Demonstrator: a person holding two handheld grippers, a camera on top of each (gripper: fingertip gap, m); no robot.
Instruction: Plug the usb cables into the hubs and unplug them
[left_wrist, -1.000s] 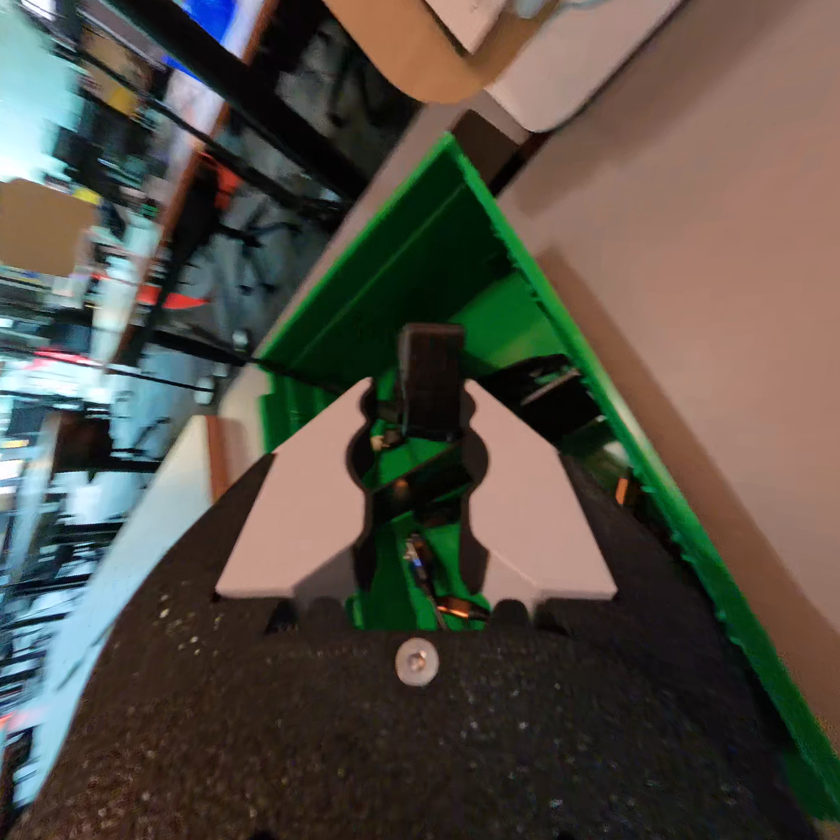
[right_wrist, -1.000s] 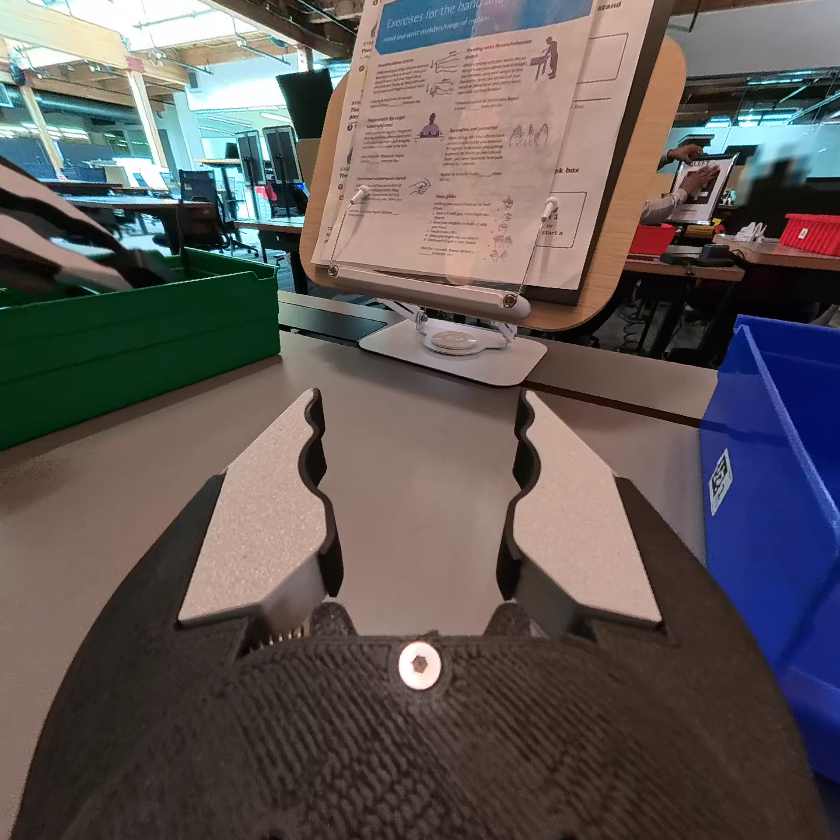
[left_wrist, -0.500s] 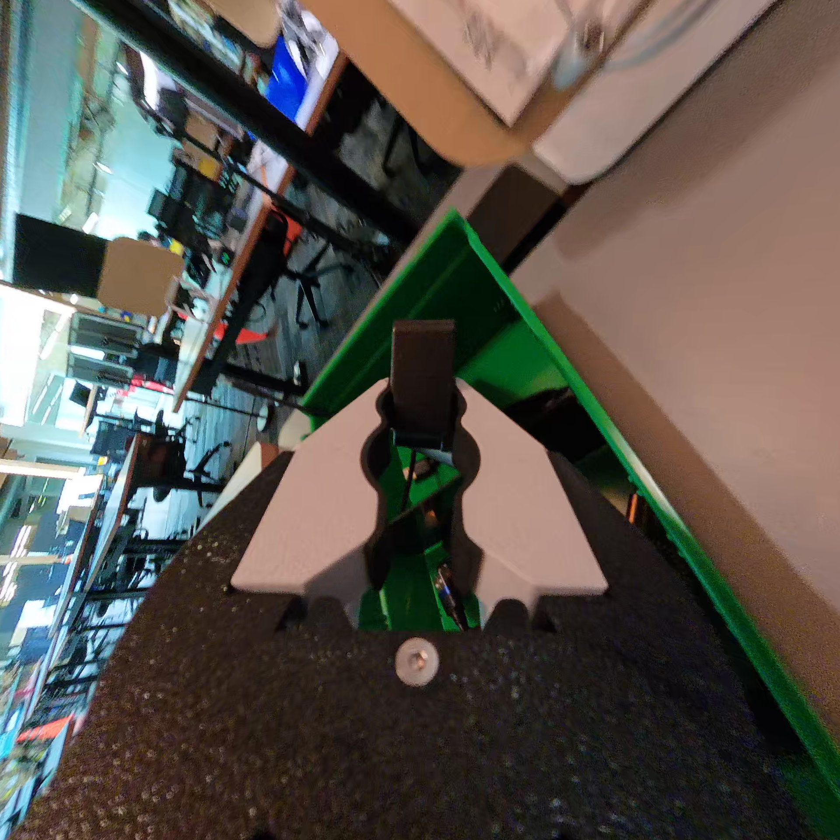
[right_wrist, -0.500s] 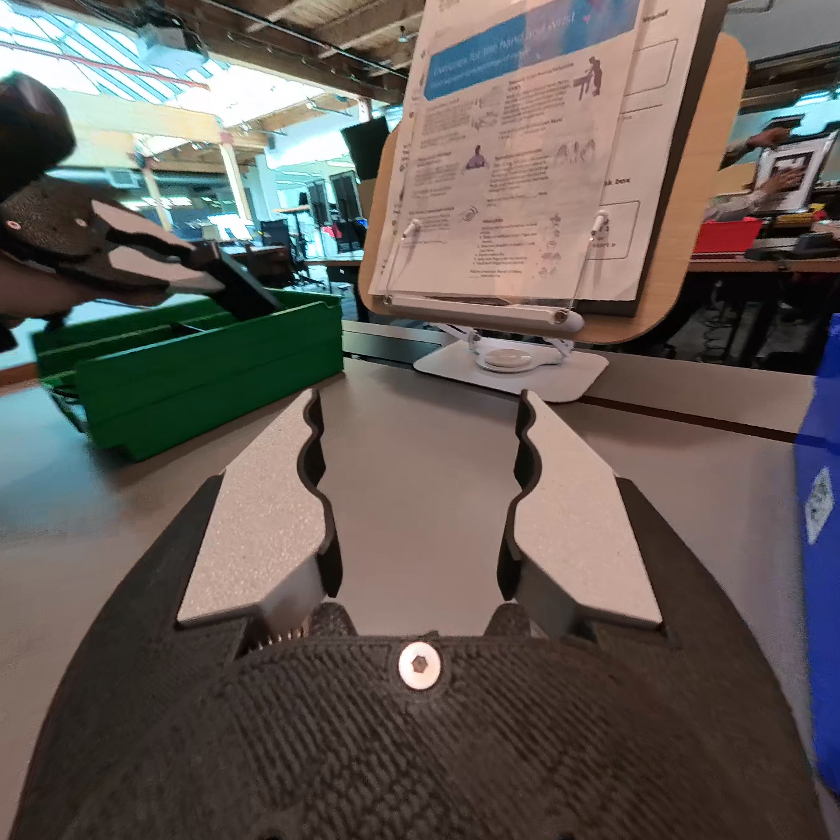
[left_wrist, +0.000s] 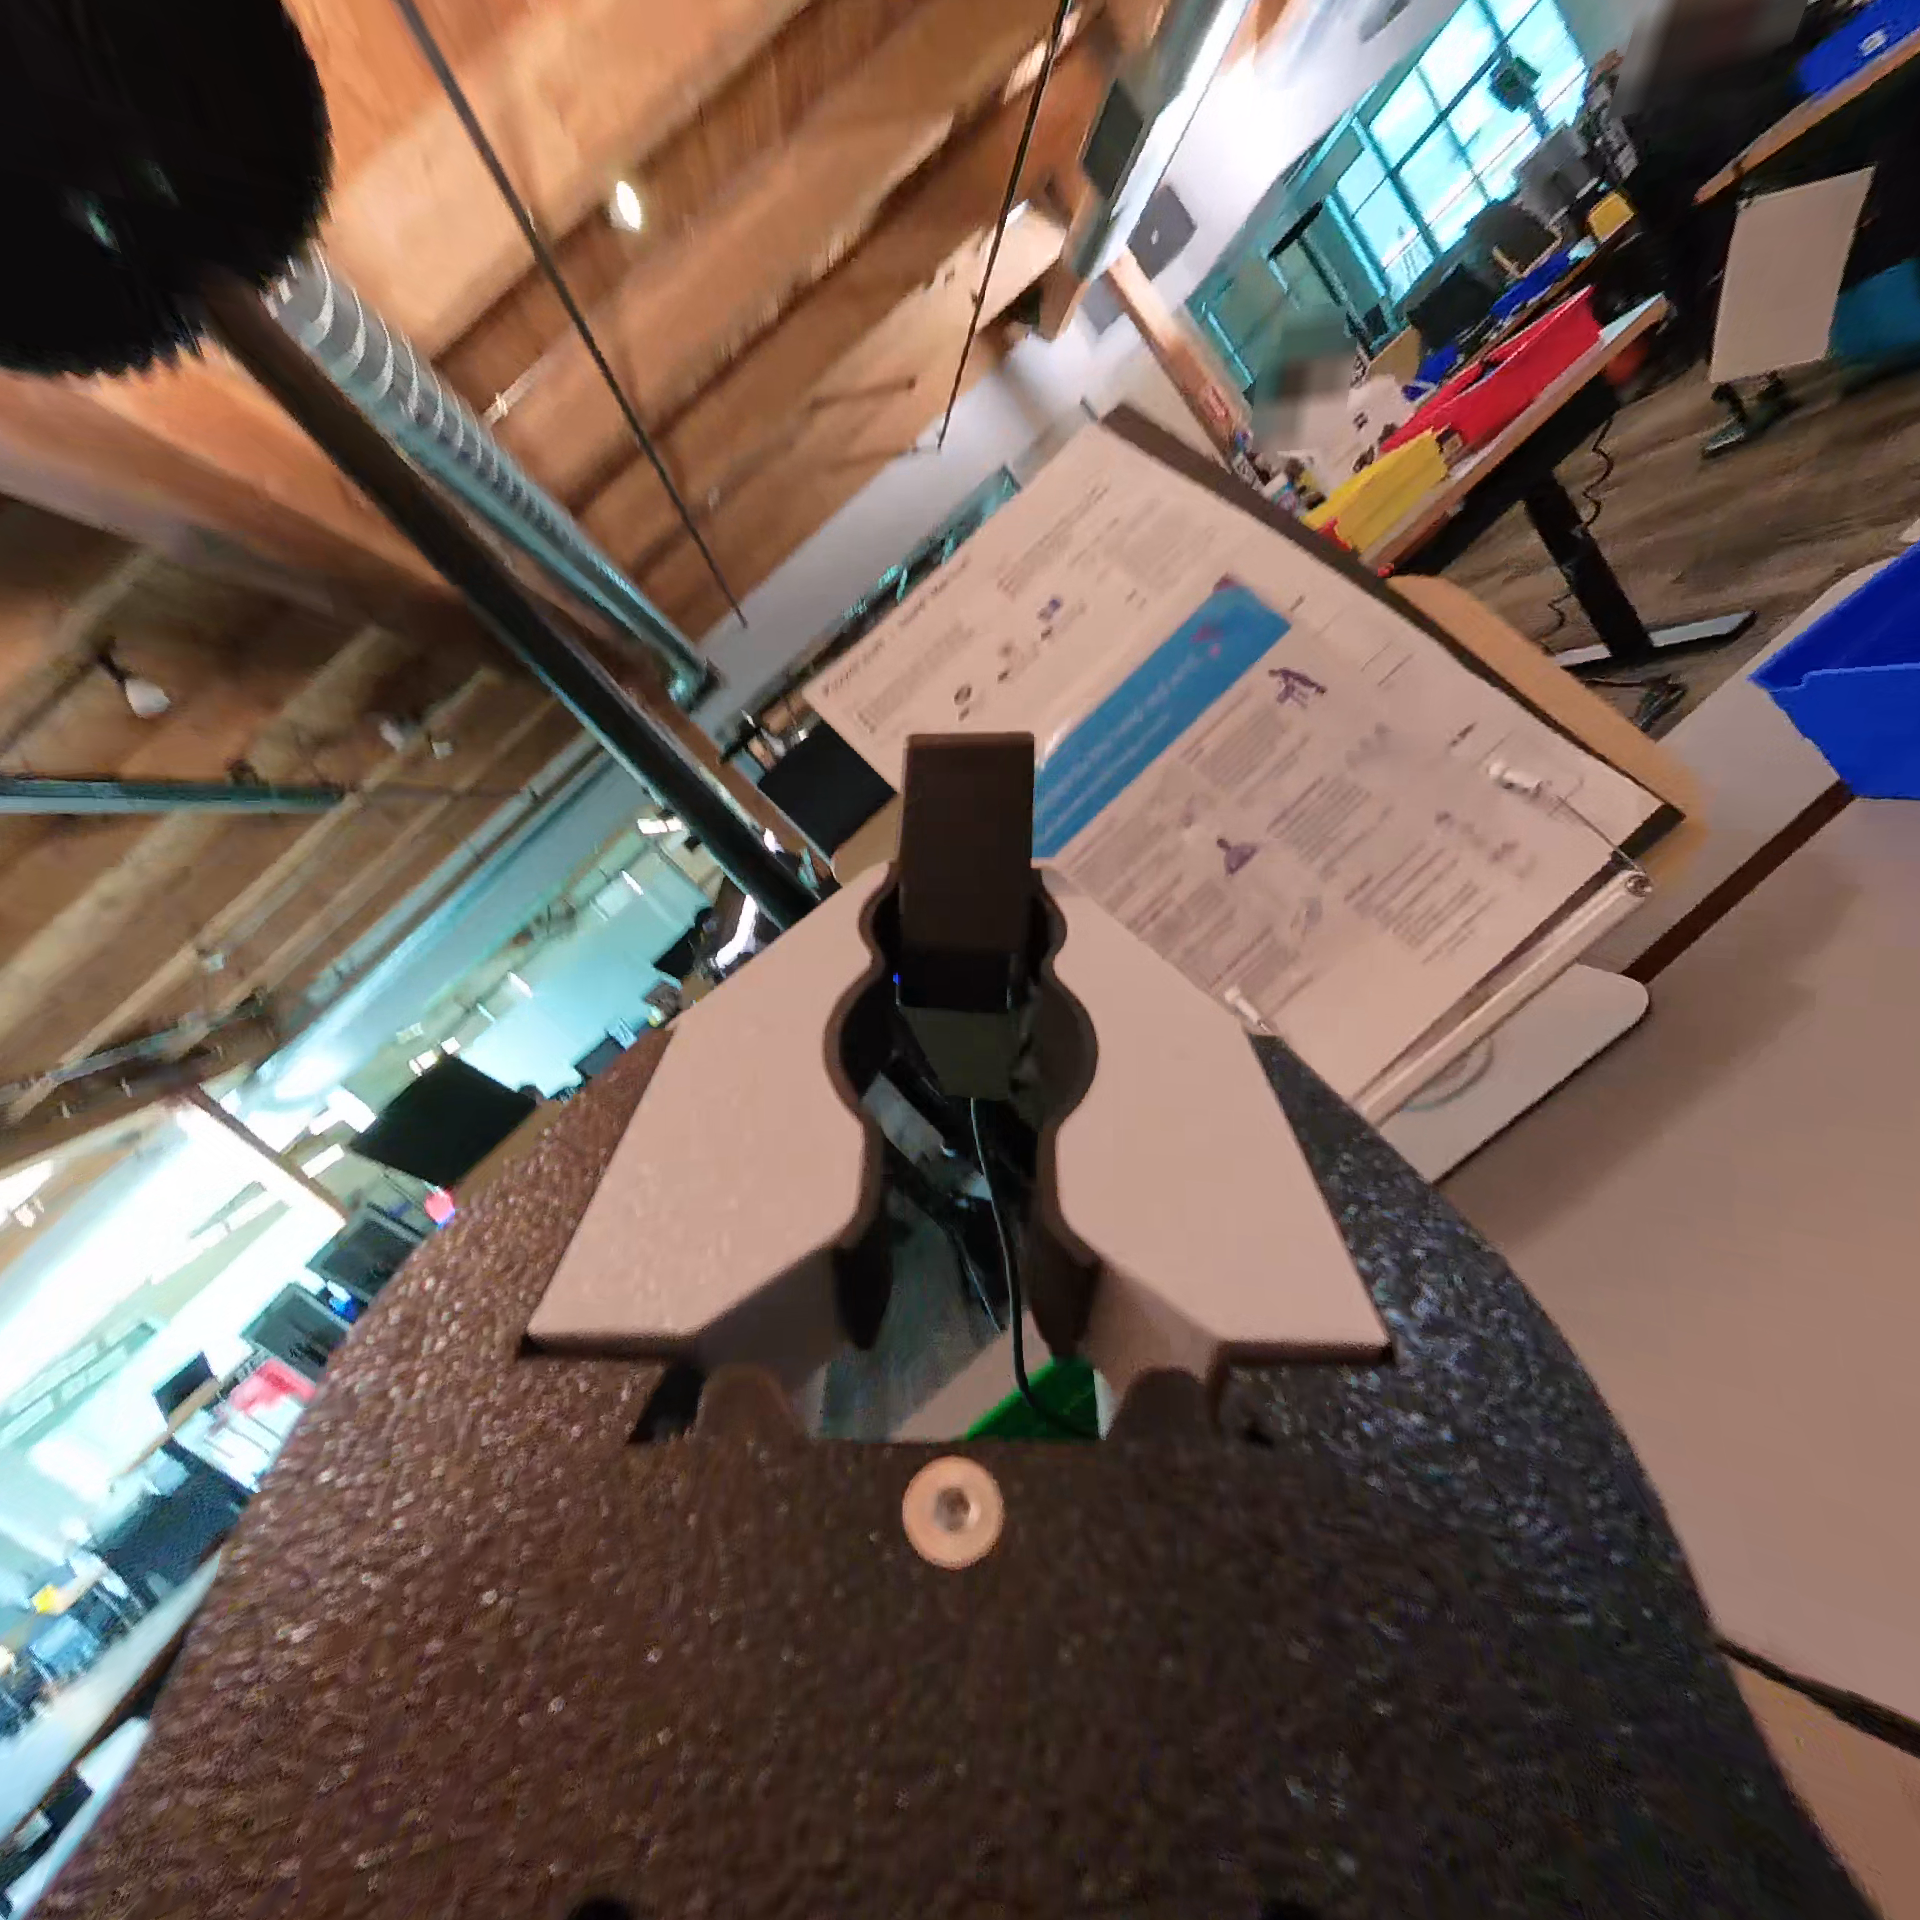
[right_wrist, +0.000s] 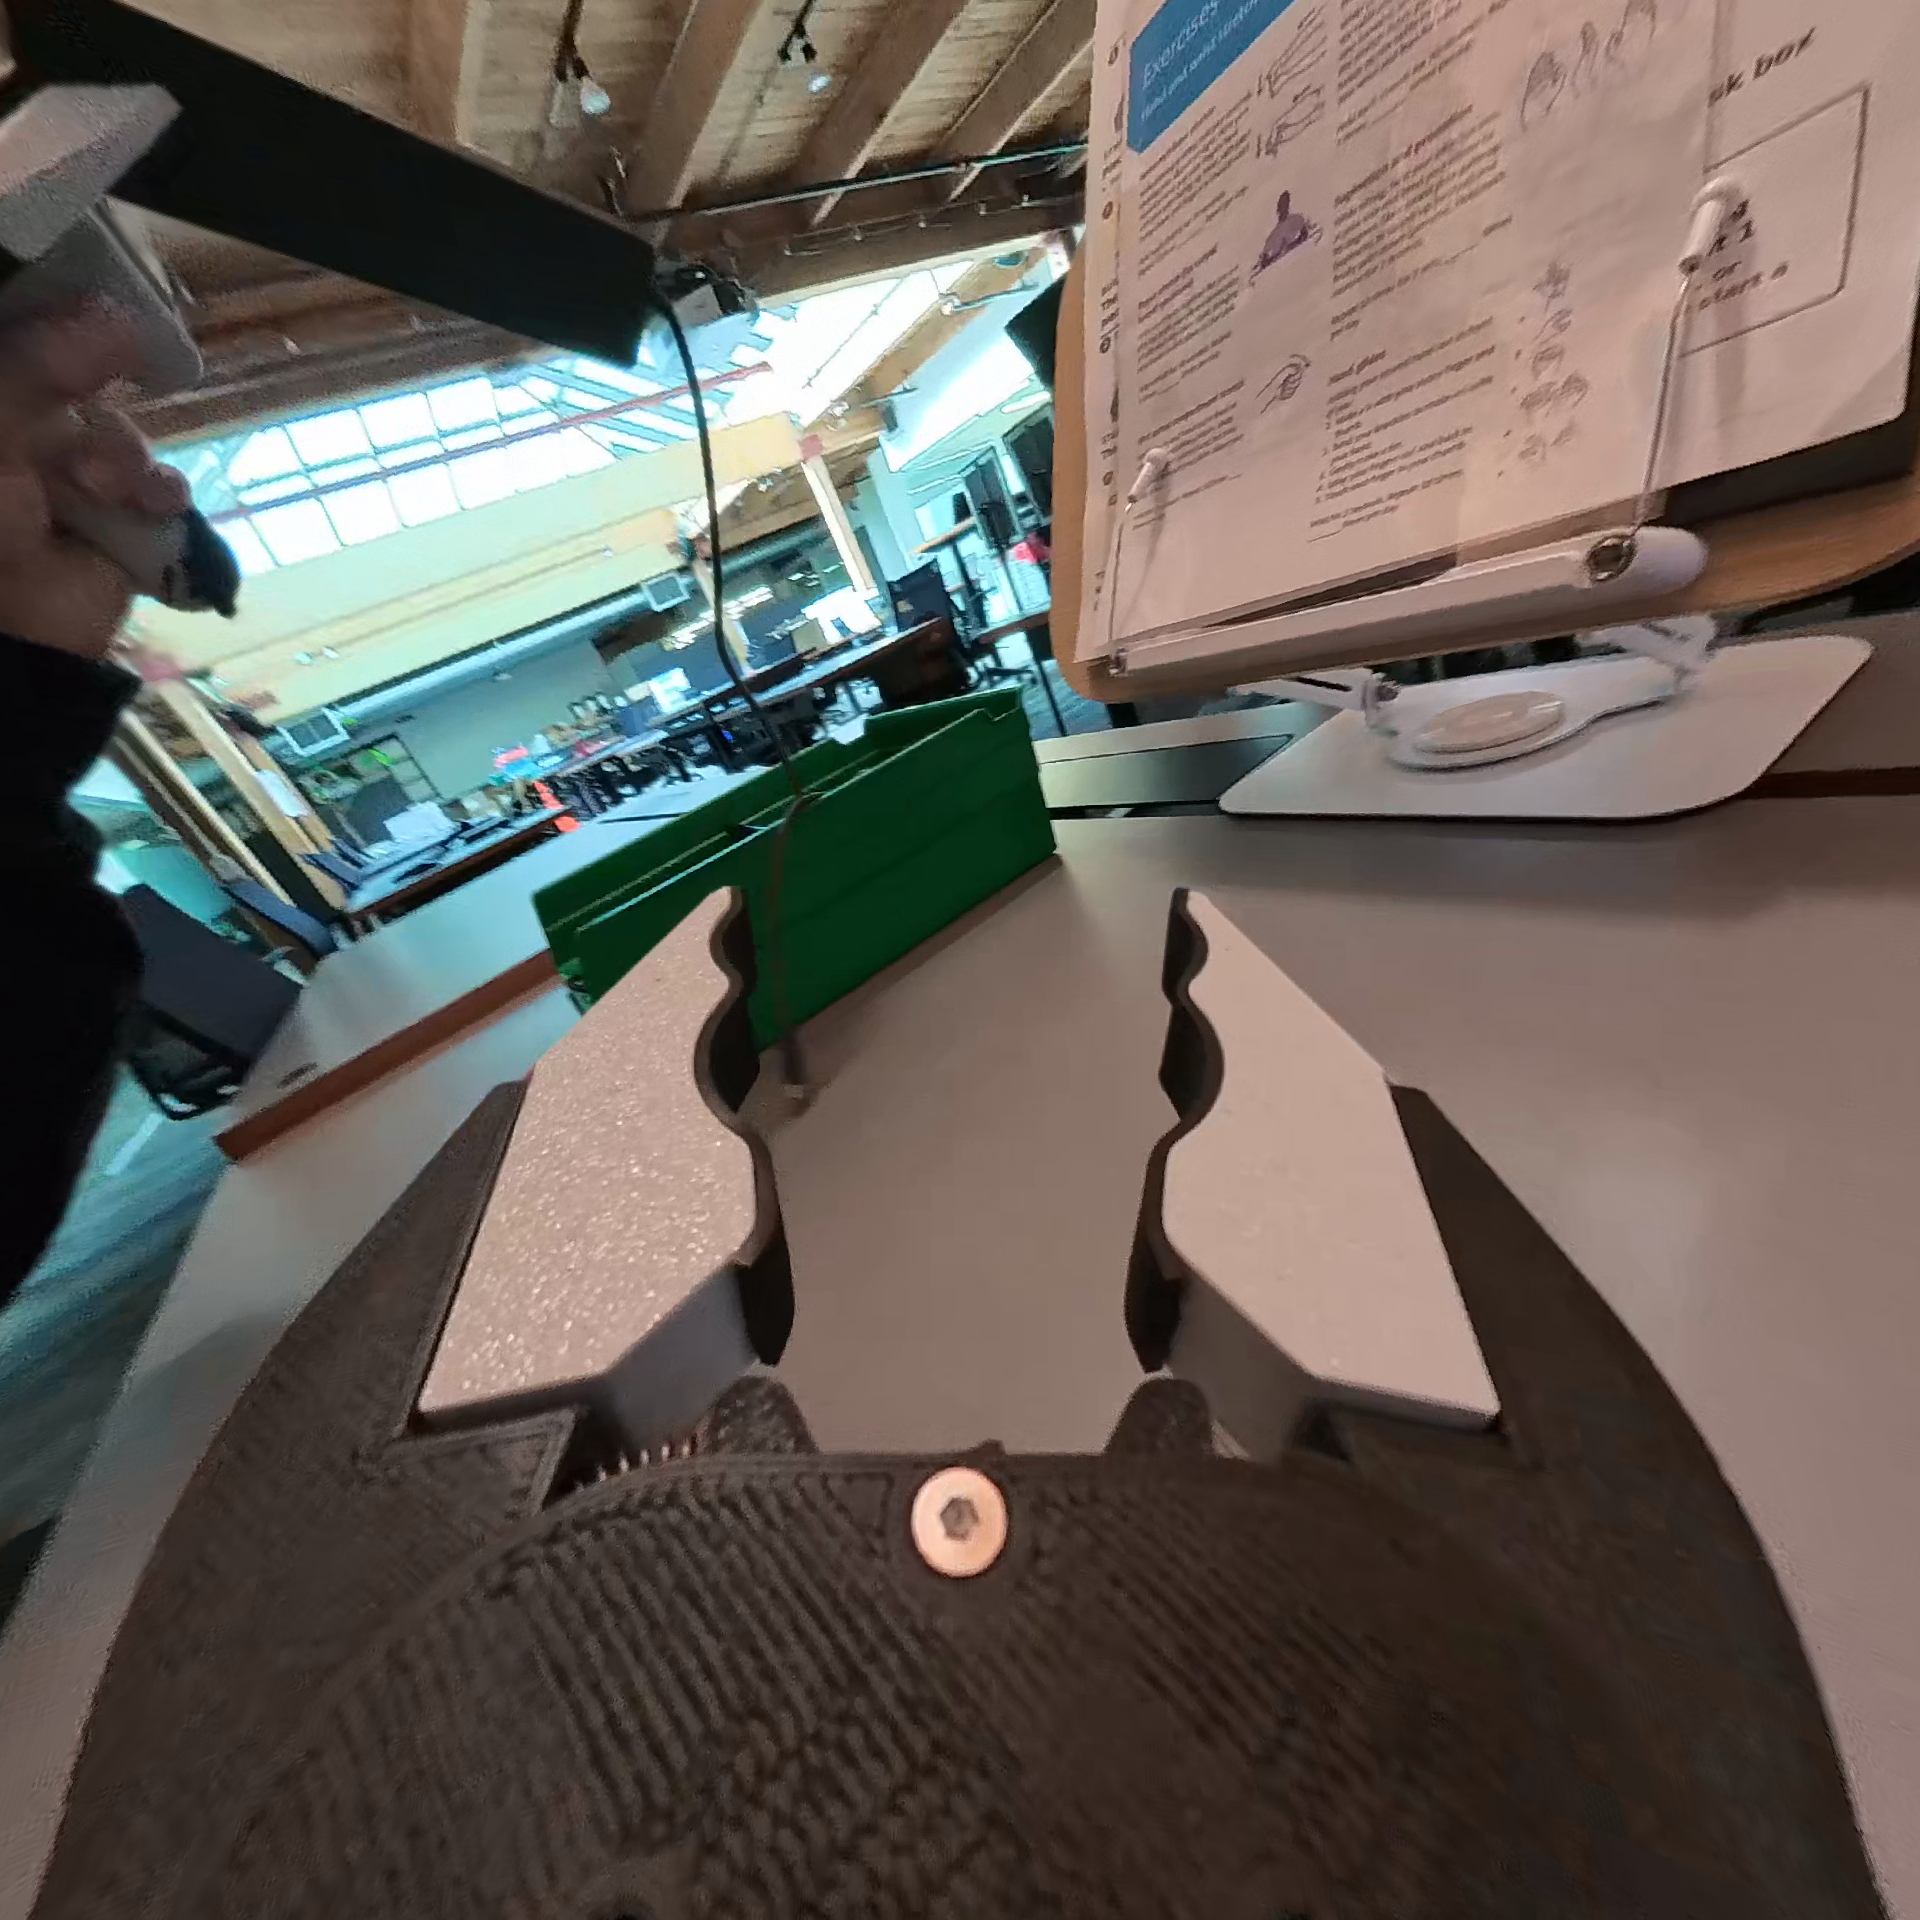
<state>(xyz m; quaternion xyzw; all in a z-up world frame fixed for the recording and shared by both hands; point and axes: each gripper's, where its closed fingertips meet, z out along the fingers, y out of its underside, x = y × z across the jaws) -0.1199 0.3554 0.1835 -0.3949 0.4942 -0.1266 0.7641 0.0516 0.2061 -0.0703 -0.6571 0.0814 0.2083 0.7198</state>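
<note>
Right wrist view, far left: a person's hand (right_wrist: 62, 488) and dark sleeve, blurred and cut by the frame edge. The left gripper (right_wrist: 73, 171) shows only as a pale finger fragment at the top-left corner; its jaws cannot be read from here. A long flat black hub (right_wrist: 395, 223) juts from it to the right, raised well above the table (right_wrist: 1558, 1039). Ports and markings on the hub are not discernible.

A thin dark cable (right_wrist: 717, 582) hangs from the hub's far end and drops toward the green bin (right_wrist: 904, 821), which sits on the table. Its lower run is blurred; a small connector end seems to lie just beside the right gripper's left finger, partly hidden behind it.

Right gripper (right_wrist: 956, 997): fingers spread wide, nothing between them, low over bare table.

Far right: a document stand (right_wrist: 1538, 717) holding printed sheets, top cut off.

Left wrist view: left gripper (left_wrist: 961, 925) clenched on the hub (left_wrist: 966, 831), seen end-on as a dark narrow block standing up between the fingertips. A greyer section sits below it in the finger notch, and the cable (left_wrist: 1003, 1247) trails down behind the fingers toward a sliver of green. Background strongly motion-blurred. A blue bin (left_wrist: 1849, 696) is cropped at the right edge.
</note>
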